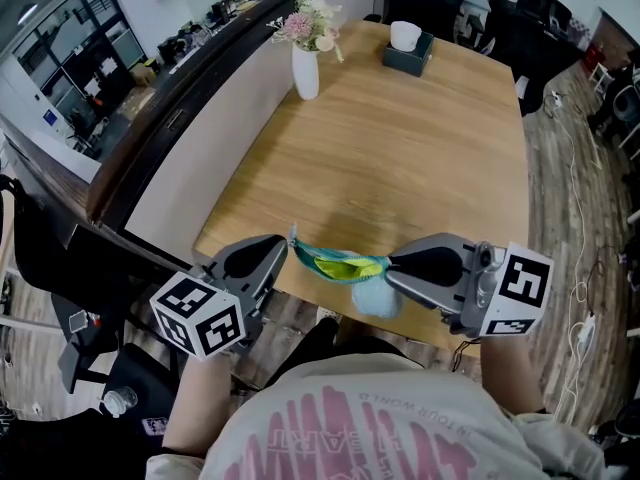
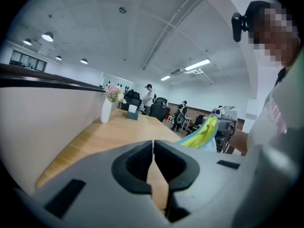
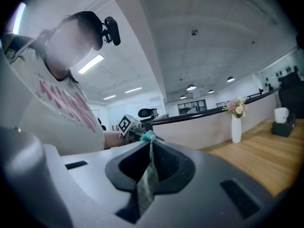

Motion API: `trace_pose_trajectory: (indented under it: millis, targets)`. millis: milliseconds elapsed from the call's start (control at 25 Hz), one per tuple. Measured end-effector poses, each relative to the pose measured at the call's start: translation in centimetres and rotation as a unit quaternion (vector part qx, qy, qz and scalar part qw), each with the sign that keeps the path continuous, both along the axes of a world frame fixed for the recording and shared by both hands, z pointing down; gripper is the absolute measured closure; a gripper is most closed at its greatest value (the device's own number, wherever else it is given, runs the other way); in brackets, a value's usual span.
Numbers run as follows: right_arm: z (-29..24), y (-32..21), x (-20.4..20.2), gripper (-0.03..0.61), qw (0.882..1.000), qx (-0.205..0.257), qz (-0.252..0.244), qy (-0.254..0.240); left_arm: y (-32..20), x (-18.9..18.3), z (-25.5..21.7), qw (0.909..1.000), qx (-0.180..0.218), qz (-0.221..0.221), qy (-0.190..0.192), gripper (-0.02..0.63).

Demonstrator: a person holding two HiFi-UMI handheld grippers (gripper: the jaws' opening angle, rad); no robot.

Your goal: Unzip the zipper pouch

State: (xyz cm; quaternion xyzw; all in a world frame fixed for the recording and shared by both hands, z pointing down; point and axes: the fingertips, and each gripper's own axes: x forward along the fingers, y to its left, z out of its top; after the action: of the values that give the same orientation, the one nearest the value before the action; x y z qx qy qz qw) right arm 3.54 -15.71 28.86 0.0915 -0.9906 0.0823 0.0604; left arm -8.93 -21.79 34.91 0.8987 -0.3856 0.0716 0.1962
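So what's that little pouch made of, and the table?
The zipper pouch looks like soft fabric, teal and yellow: it sags and creases where it hangs. The table looks like light wood or a wood-look laminate, with visible grain and a smooth, fairly matte finish; which of the two I cannot tell.

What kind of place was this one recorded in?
Probably an open-plan office or lab: a long wooden table, office chairs past its far end, and ceiling strip lights.
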Motion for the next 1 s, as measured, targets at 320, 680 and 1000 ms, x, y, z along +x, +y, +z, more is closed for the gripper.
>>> trace_pose_trajectory:
  millis: [320, 680, 1000]
  targets:
    - [0.6, -1.7, 0.4, 0.565, 0.998, -0.024, 0.056, -0.026, -1.0, 1.1, 2.8, 0.9997, -0.020, -0.006, -0.011, 0.596]
    - [-0.9, -3.5, 2.2, 0.563, 0.986, -0.023, 0.132, -0.103, -1.3, 1.3, 2.7, 0.9980, -0.021, -0.040, 0.044, 0.598]
    - [0.0, -6.8, 6.0, 0.561, 0.951, -0.069, 0.283, -0.101, -1.0, 1.1, 0.2, 0.9939, 0.007, -0.072, 0.083, 0.612]
